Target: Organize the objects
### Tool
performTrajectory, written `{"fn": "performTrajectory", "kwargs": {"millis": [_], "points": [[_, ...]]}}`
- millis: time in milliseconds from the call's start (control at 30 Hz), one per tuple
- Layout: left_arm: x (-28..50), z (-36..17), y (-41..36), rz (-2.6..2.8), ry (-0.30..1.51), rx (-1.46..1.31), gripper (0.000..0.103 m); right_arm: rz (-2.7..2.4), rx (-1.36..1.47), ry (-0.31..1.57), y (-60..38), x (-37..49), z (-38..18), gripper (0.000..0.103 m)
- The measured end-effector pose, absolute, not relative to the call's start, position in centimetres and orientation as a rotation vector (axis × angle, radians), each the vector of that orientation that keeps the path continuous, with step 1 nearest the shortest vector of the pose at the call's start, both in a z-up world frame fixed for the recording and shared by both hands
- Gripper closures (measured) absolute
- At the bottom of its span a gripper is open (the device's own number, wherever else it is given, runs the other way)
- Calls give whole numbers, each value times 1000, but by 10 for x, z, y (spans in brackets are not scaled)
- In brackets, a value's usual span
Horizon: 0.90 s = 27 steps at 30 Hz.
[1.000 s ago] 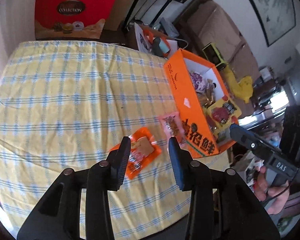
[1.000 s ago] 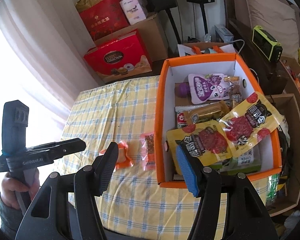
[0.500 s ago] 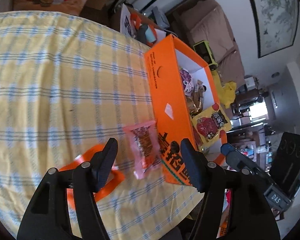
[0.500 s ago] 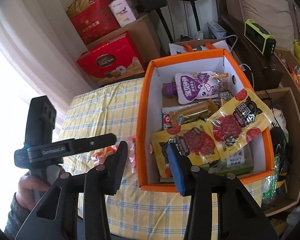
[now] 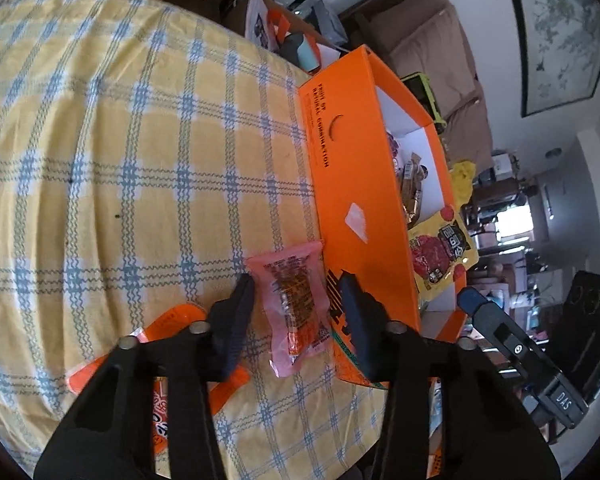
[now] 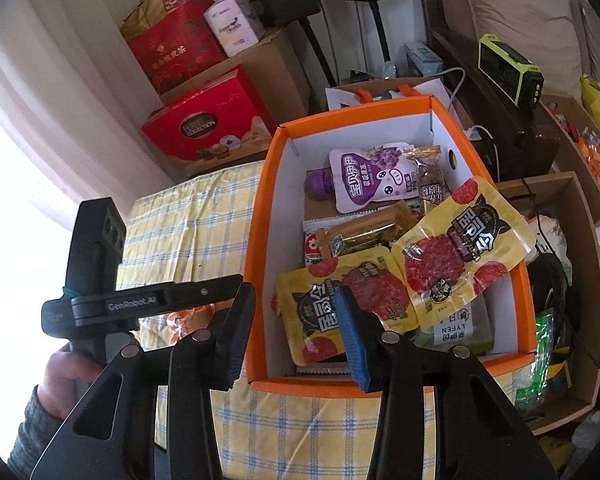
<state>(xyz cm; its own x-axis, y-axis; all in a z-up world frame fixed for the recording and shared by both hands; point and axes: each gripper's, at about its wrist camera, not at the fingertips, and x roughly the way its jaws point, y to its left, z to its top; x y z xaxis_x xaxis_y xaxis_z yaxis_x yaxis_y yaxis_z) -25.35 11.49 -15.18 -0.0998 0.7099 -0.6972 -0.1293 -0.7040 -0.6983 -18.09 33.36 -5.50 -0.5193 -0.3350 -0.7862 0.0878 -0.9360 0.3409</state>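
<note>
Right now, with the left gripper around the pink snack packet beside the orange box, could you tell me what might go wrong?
The left gripper, whose jaws have just been closing, straddles the pink plastic snack packet, which lies flat on the yellow checked tablecloth; the fingers might pinch cloth as well. One finger sits close to the orange cardboard box and could nudge its wall. The box already looks crowded, with a yellow meat pouch leaning over its rim.

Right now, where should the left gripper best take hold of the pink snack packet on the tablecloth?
Probably across the middle of the pink snack packet, from above. It lies flat beside the orange box, its long sides already facing the left gripper fingers, whose jaws have just been closing.
</note>
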Motion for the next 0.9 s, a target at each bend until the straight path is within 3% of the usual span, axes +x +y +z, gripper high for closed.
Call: {"fn": "performTrajectory", "kwargs": {"millis": [300,333,367,400,633,900], "points": [[-259,-161,113,1856,-706,-1597,69,-2512,1396,-381,336,-181,-58,60],[-259,-160,113,1869,-698,-1595,71,-2512,1397,-384,336,-181,-58,60],[-260,-159,113,1911,-663,-1603,89,-2512,1399,-386,337,-181,-59,60],[-260,-159,113,1937,-644,-1606,96,-2512,1401,-387,337,-181,-60,60],[-259,-144,94,1939,-691,-1556,100,-2504,1414,-371,334,-180,-62,60],[-242,-73,50,2127,-497,-1467,102,-2475,1358,-313,306,-179,-47,60]]}}
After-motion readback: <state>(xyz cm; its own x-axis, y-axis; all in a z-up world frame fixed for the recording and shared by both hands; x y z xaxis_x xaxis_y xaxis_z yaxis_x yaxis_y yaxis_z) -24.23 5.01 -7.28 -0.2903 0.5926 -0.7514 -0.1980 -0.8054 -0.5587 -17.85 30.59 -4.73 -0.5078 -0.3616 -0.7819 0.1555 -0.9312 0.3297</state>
